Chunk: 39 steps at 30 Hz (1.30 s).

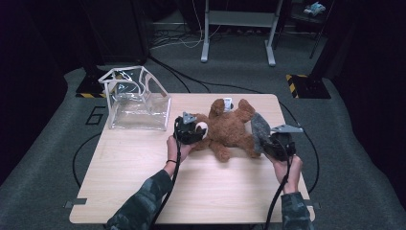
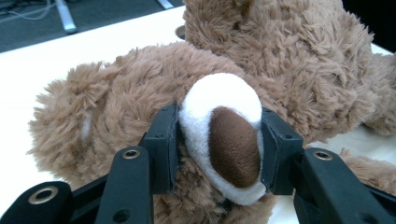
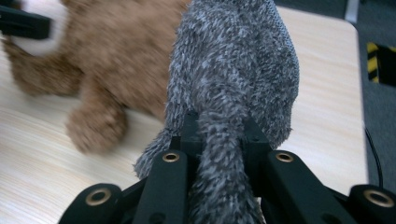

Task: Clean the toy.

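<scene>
teddy bear (image 1: 229, 128) muzzle: pinched by left hand-held gripper (image 2: 219, 149) | grey sock (image 3: 233, 88): pinched by right hand-held gripper (image 3: 218, 140)

One fluffy brown plush teddy bear (image 1: 229, 128) lies on the single light wooden tabletop (image 1: 143, 191); one grey fuzzy knitted cloth piece (image 1: 260, 128); one clear plastic bag with a white frame (image 1: 136, 98); two black handheld grippers, the left gripper (image 1: 190, 130) and the right gripper (image 1: 277, 141); two hands.
</scene>
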Available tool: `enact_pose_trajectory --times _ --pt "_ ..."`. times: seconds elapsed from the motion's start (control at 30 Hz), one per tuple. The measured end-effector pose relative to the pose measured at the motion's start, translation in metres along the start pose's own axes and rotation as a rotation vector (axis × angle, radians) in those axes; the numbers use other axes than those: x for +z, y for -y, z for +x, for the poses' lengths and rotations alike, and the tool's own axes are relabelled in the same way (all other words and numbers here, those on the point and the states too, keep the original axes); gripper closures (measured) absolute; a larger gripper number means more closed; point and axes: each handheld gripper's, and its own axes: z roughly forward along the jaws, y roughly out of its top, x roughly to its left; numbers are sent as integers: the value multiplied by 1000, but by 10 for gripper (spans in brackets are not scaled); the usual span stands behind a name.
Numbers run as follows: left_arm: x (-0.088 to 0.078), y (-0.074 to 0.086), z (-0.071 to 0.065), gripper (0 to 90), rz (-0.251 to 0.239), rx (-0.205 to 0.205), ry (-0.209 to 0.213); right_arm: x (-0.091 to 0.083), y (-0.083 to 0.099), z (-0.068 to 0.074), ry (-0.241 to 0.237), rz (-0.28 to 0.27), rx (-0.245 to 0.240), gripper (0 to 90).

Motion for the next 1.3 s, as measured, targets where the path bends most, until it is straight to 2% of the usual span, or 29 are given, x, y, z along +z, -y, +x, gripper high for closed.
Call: enact_pose_trajectory --times 0.2,0.4,0.47,0.57,0.63,0.7,0.73,0.8,0.83,0.9,1.0,1.13,1.2,1.23,1.3 --pt "1 -1 -13 544 6 -14 36 18 -25 31 -29 10 -76 768" --pt "5 -2 -27 537 8 -12 64 44 -40 55 -52 48 -113 770" --pt "6 -3 -28 512 11 3 58 57 -40 58 -47 77 -109 772" --pt "3 -5 -26 407 0 25 59 71 -36 56 -65 93 -83 774" --pt "-3 -5 -23 364 -14 25 76 73 -35 54 -72 79 -79 774" --pt "-10 -4 -21 292 -2 49 57 72 -35 55 -70 80 -80 774" --pt "-15 -3 -17 260 7 58 59 70 -35 55 -71 79 -82 774" --pt "-22 3 -10 242 7 66 26 67 -35 56 -72 75 -79 774" --pt "-24 7 -5 230 13 61 28 64 -35 56 -76 72 -73 774" --pt "-28 16 5 216 42 59 -5 61 -35 57 -87 59 -73 774" --pt "-31 33 24 188 83 37 -21 57 -38 59 -120 40 -75 774" --pt "-36 51 43 151 139 32 -47 51 -46 69 -158 18 -83 773" --pt "-37 61 51 146 156 31 -68 49 -51 76 -178 13 -107 772" --pt "-38 65 55 145 161 23 -65 49 -54 79 -198 5 -113 772" --pt "-38 72 61 145 188 38 -86 48 -59 90 -204 8 -130 771"
